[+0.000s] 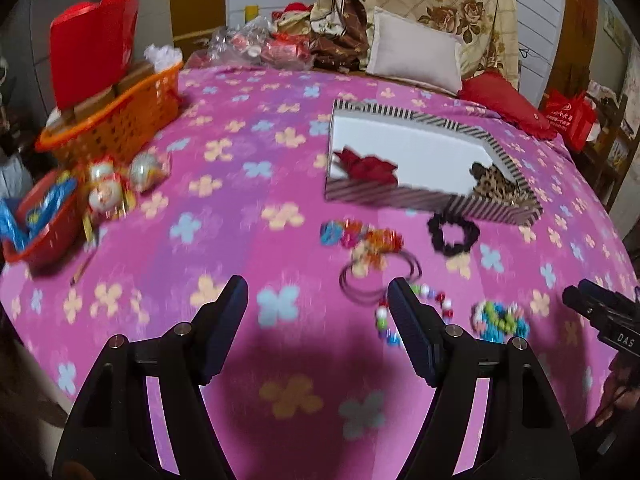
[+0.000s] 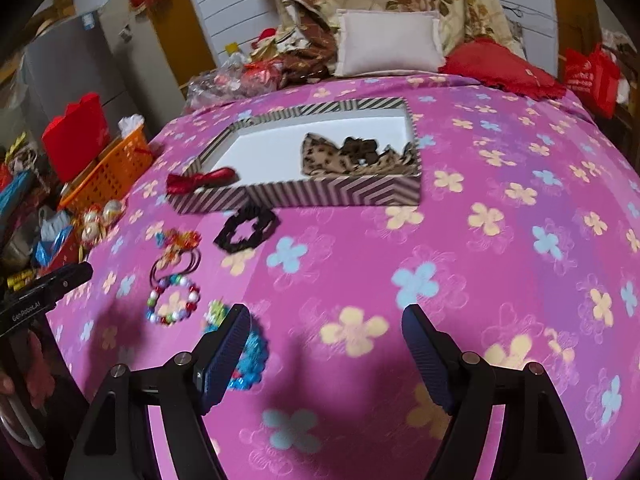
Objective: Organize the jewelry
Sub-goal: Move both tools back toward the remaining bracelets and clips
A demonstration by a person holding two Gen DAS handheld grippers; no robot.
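Jewelry lies scattered on my pink flowered bedspread (image 2: 460, 240), just on the near side of the striped box (image 2: 320, 196). In that box I see 2 things – a red bow (image 2: 200, 179) hanging over its left near corner and a leopard-print piece (image 2: 344, 156) in its right half, on the white floor of the box.

Touching the box's near wall, or just beside it, is the black scrunchie (image 2: 246, 228). Left of it and nearer sit the orange-and-red hair clips (image 2: 178, 240), then the thin dark hair bands (image 2: 176, 266), then the multicolored bead bracelet (image 2: 173, 300). Nearest of all is the blue-and-green beaded piece (image 1: 500, 320), partly hidden behind a finger in the right wrist view.

My left gripper (image 1: 316, 322) has its jaws spread wide with only bedspread between them; its right finger overlaps the bead bracelet in the view, and I cannot tell whether it touches. My right gripper (image 2: 324, 350) is also spread wide with nothing between its fingers – it hangs over bare bedspread, right of the jewelry.

Far left on the bed stand an orange basket (image 1: 120, 120) and a red tray (image 1: 40, 236), with round ornaments (image 1: 106, 188) between them. Pillows (image 2: 388, 44) lie at the far end.
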